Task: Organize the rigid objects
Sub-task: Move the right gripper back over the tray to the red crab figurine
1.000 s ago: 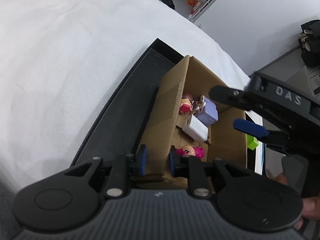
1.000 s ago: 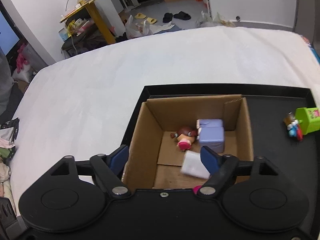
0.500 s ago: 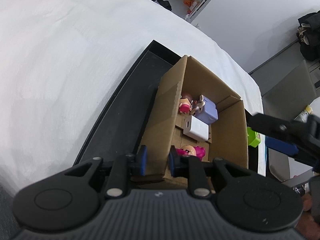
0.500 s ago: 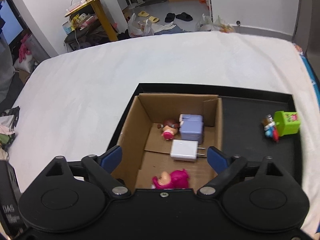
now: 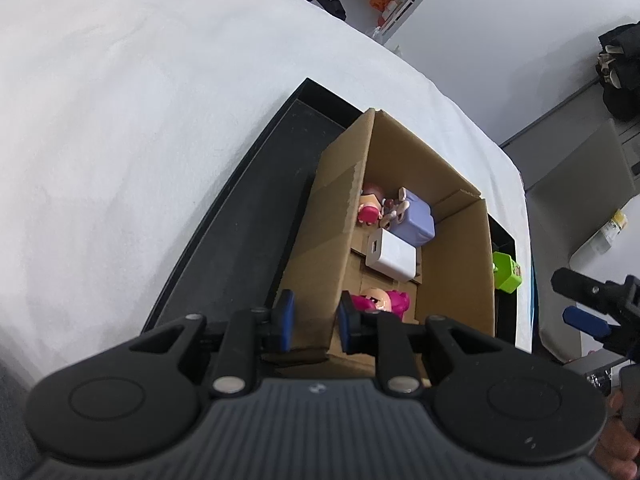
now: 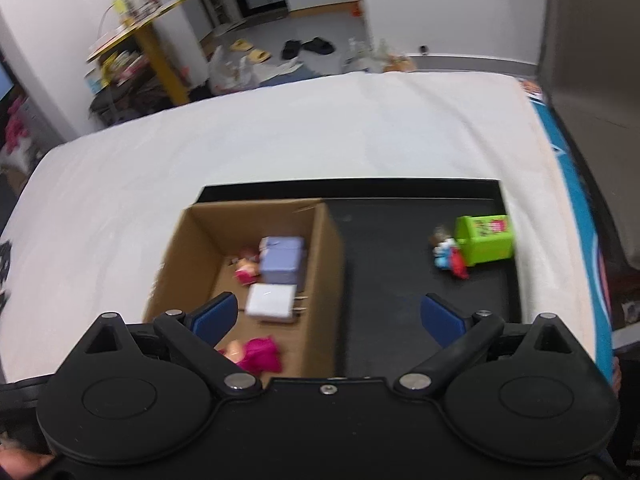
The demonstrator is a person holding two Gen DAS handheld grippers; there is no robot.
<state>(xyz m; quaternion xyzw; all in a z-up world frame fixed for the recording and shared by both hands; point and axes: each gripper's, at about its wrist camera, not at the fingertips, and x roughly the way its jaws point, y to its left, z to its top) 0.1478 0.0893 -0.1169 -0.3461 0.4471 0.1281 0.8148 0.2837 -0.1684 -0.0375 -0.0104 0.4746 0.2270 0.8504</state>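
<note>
An open cardboard box [image 5: 320, 240] [image 6: 324, 272] stands on a black tray [image 5: 240, 220] [image 6: 400, 272]. In it lie a white charger [image 5: 394, 258] [image 6: 270, 302], a lilac box [image 5: 414, 222] [image 6: 282, 260], a small doll [image 5: 370, 210] [image 6: 246, 270] and a pink doll [image 5: 380, 300] [image 6: 256, 354]. My left gripper [image 5: 314, 326] is shut on the box's near wall. My right gripper [image 6: 330, 318] is open and empty, above the box's right wall. A green toy block [image 6: 484, 240] [image 5: 506, 272] and a small figure [image 6: 448, 252] lie on the tray to the right.
The tray sits on a white cloth-covered table [image 6: 280, 140] [image 5: 120, 120]. A blue edge [image 6: 580, 200] runs along the table's right side. Beyond the table are a yellow table with clutter [image 6: 136, 40] and shoes on the floor [image 6: 304, 46].
The white charger left my right gripper and now lies in the box. My right gripper has pulled back and shifted right, opening wider. My left gripper still holds the box wall.
</note>
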